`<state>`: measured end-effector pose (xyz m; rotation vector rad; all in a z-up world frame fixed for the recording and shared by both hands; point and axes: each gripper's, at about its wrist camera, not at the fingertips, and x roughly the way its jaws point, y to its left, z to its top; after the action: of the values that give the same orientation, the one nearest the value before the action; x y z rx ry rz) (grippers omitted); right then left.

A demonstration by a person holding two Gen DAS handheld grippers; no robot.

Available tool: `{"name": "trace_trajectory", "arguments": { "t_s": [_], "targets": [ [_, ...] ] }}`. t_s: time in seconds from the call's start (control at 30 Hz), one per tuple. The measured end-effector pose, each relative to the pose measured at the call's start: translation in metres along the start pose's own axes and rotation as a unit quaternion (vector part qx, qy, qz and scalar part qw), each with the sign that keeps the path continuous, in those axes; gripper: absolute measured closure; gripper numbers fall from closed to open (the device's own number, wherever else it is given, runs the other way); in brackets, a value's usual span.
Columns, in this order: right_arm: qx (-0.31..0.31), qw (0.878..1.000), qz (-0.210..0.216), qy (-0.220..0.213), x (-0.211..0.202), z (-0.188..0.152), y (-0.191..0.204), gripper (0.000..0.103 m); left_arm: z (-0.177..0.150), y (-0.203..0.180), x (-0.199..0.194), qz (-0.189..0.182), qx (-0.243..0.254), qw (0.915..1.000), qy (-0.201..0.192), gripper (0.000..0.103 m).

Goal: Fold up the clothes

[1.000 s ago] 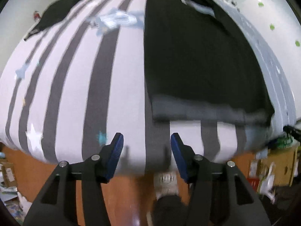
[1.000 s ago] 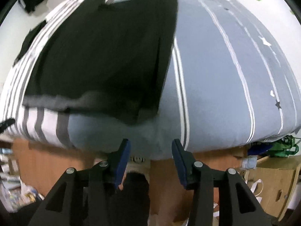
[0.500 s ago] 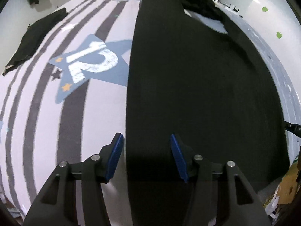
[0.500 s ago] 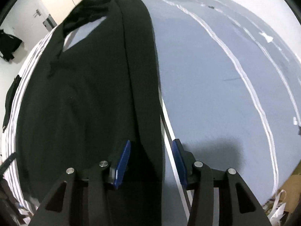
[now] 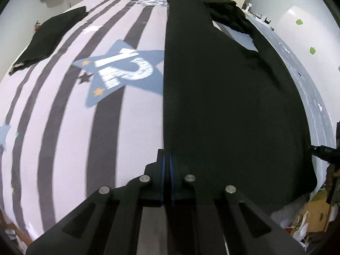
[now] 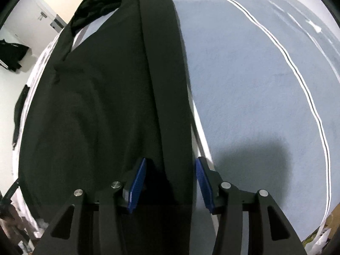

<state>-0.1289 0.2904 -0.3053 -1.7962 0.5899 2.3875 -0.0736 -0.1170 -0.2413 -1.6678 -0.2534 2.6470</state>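
A long black garment [image 5: 223, 95] lies lengthwise on the bed, its right side folded over into a narrow strip [image 6: 167, 85]. My left gripper [image 5: 166, 156] is shut on the garment's straight left edge near the hem, and the fabric edge runs right into the closed blue pads. My right gripper [image 6: 171, 161] is open and points steeply down, astride the folded right strip. Its blue pads [image 6: 138, 180] stand on either side of the cloth without pressing it. Part of the right gripper [image 5: 325, 150] shows at the right edge of the left wrist view.
The bed cover is white with grey stripes and a blue star [image 5: 123, 72] on the left half, and plain grey-blue [image 6: 255, 85] on the right. A second black garment [image 5: 48, 38] lies at the far left. Cardboard and clutter [image 5: 314, 212] sit on the floor by the bed's near corner.
Both grippers came forward from the bed's foot onto the garment. The left jaws, open around its left edge half a second ago, are now shut. The right stays open over the folded strip.
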Motion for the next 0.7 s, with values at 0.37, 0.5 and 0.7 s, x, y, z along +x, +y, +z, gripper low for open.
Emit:
{"name": "trace_trajectory", "arguments": {
  "t_s": [0.37, 0.5, 0.7],
  "targets": [
    [-0.041, 0.998, 0.006, 0.049, -0.015, -0.049, -0.001, 0.059, -0.050, -0.004, -0.007, -0.028, -0.048, 0.9977, 0.038, 0.043],
    [-0.062, 0.996, 0.009, 0.060, -0.024, -0.075, 0.003, 0.059, -0.078, -0.017, -0.008, -0.019, -0.023, 0.9977, 0.060, 0.042],
    [-0.047, 0.996, 0.022, 0.068, -0.026, -0.094, 0.001, 0.064, -0.092, -0.026, 0.003, -0.014, 0.020, 0.9970, 0.073, 0.101]
  ]
}}
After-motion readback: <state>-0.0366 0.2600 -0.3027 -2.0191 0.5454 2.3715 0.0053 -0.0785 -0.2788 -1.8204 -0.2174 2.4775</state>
